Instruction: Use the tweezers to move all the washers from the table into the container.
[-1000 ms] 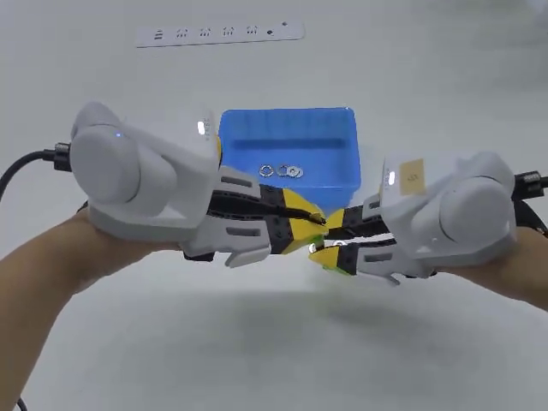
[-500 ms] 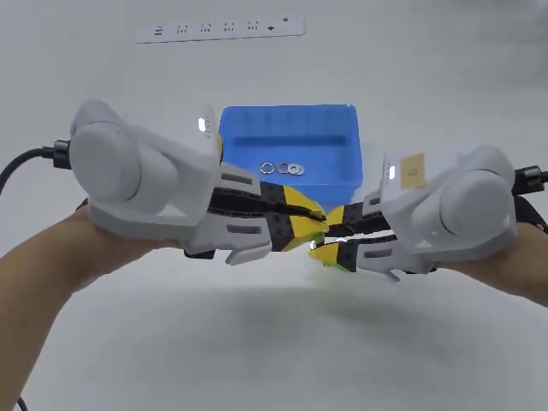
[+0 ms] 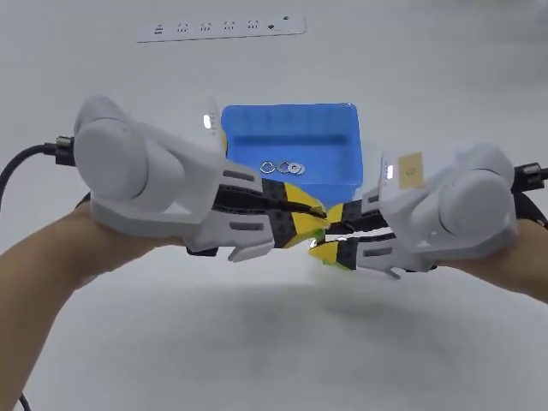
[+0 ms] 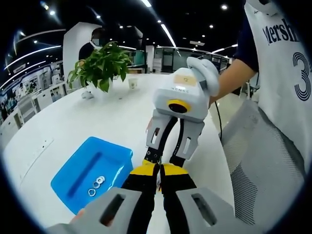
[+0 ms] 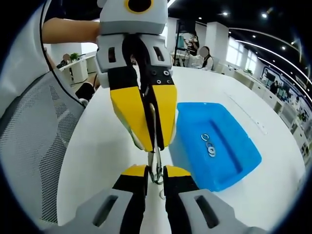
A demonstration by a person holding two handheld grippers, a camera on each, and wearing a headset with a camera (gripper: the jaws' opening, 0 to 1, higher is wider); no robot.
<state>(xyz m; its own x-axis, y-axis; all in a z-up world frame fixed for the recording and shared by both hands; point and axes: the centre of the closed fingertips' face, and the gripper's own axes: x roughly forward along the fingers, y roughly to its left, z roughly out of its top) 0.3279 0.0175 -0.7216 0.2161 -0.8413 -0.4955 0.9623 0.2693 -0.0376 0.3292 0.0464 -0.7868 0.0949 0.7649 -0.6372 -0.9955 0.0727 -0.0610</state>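
Tweezers (image 5: 155, 160) bridge left hand-held gripper (image 5: 154, 145) and right hand-held gripper (image 5: 156, 171).

You had a white power strip (image 3: 221, 28) lying well beyond the tweezers (image 5: 156, 168), a leafy potted plant (image 4: 100, 66) farther off, and what looked like a mesh chair (image 5: 29, 161) on your side of them.

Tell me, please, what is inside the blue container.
Three washers lie in a short row on the container's floor. In the head view, the left hand-held gripper covers its near left corner, so anything there cannot be seen.
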